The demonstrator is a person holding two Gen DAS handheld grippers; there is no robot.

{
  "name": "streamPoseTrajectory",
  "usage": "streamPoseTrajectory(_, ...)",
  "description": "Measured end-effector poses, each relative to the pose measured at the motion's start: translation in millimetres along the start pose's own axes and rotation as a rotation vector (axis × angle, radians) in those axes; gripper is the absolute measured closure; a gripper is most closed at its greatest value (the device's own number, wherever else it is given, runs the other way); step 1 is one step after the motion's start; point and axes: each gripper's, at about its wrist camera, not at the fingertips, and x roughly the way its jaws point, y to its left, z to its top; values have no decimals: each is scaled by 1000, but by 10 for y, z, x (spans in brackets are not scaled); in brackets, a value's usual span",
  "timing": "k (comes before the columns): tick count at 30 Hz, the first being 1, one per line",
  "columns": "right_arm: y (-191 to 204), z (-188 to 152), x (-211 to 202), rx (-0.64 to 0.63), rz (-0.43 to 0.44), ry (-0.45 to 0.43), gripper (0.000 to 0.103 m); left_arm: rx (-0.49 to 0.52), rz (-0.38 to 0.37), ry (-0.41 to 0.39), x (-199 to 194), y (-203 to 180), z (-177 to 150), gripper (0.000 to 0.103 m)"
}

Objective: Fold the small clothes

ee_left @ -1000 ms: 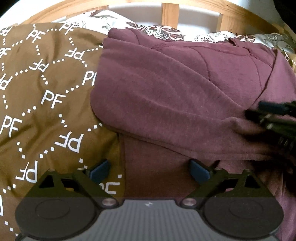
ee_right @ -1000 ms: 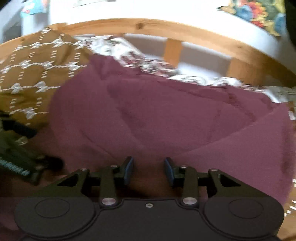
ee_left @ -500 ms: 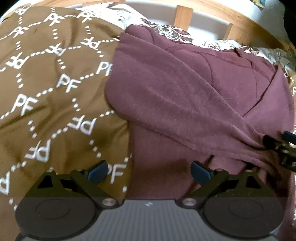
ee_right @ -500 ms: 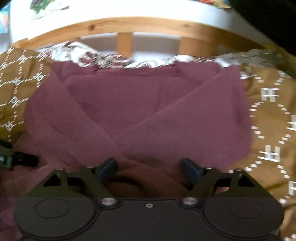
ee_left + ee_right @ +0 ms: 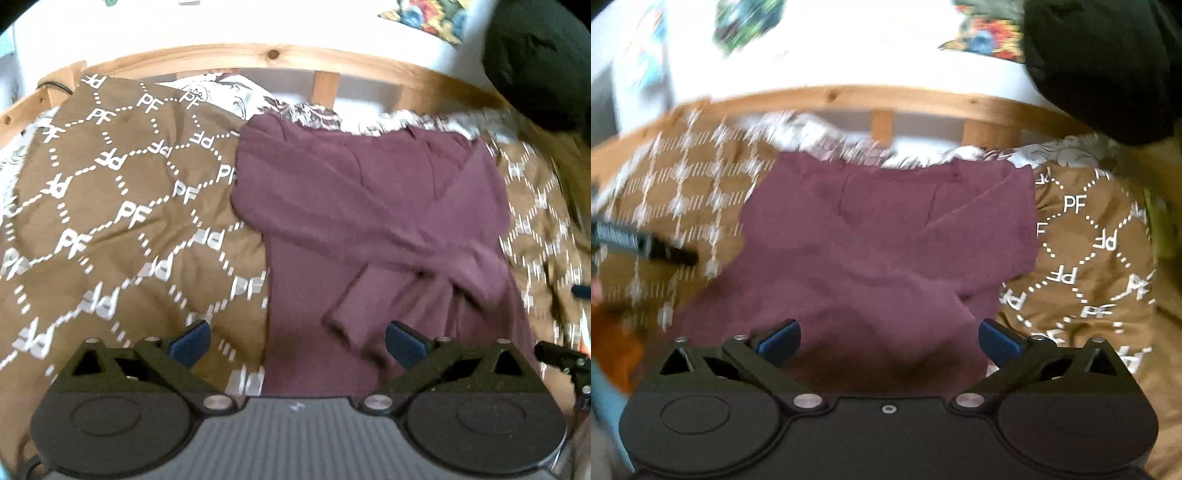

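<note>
The maroon knitted sweater [image 5: 369,206] lies with sleeves crossed near the bed's headboard edge; both the left gripper [image 5: 297,339] and the right gripper [image 5: 888,338], whose jaws have just been opening, stand wide and empty, probably to let the fold rest.

Garment [image 5: 369,206] lies on bedspread [image 5: 110,221] (spread shows either side); pillows [image 5: 229,92] behind it, headboard [image 5: 258,55] farthest back.

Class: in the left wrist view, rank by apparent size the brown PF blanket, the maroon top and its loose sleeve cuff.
1. brown PF blanket
2. maroon top
3. sleeve cuff
</note>
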Motion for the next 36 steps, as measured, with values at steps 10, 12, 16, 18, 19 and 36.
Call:
streamPoseTrajectory(10,411,-499,-103,-342,19,220,1,73,-33,0,-469,-130,-511,1)
streamPoseTrajectory(12,451,-542,17,-349,14,244,1,108,-46,14,-436,-176,-545,1)
streamPoseTrajectory(16,605,-562,246,-401,32,268,1,201,-45,75,-281,-329,-621,1)
streamPoseTrajectory(18,682,-585,341,-442,45,295,3,236,-65,113,-198,-409,-658,1)
streamPoseTrajectory(19,726,-597,370,-460,41,300,3,250,-78,126,-173,-434,-668,1)
streamPoseTrajectory(36,328,-316,175,-168,104,126,97,369,-25,209,103,-622,-786,0)
